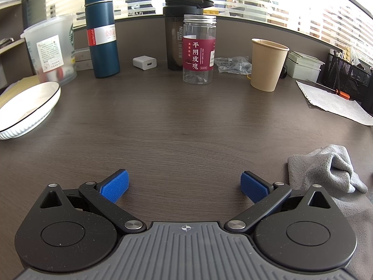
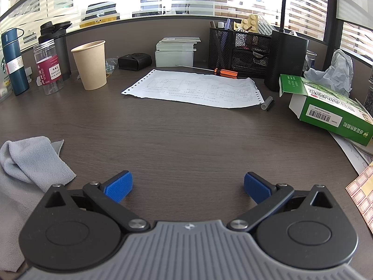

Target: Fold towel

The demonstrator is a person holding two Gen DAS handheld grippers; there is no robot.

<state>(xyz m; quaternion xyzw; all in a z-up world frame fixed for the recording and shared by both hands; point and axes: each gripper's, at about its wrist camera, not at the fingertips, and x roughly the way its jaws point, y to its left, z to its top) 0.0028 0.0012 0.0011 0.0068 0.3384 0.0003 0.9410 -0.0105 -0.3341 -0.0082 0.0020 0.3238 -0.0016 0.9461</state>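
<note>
A grey fleece towel (image 1: 326, 170) lies crumpled on the dark wood desk (image 1: 174, 126). In the left wrist view it sits at the lower right, just beside my left gripper (image 1: 184, 186), which is open over bare desk with nothing between its blue pads (image 1: 115, 186). In the right wrist view the same towel (image 2: 30, 163) lies at the lower left, with a corner turned over on itself. My right gripper (image 2: 188, 186) is open too, to the right of the towel and apart from it.
Along the back stand a blue flask (image 1: 102, 30), a clear jar with a red label (image 1: 198, 51), a paper cup (image 1: 268, 64) and a white plate (image 1: 25, 109) at the left. A printed sheet (image 2: 193, 88), orange screwdriver (image 2: 223, 72), mesh organiser (image 2: 240, 46) and green box (image 2: 326, 107) crowd the right.
</note>
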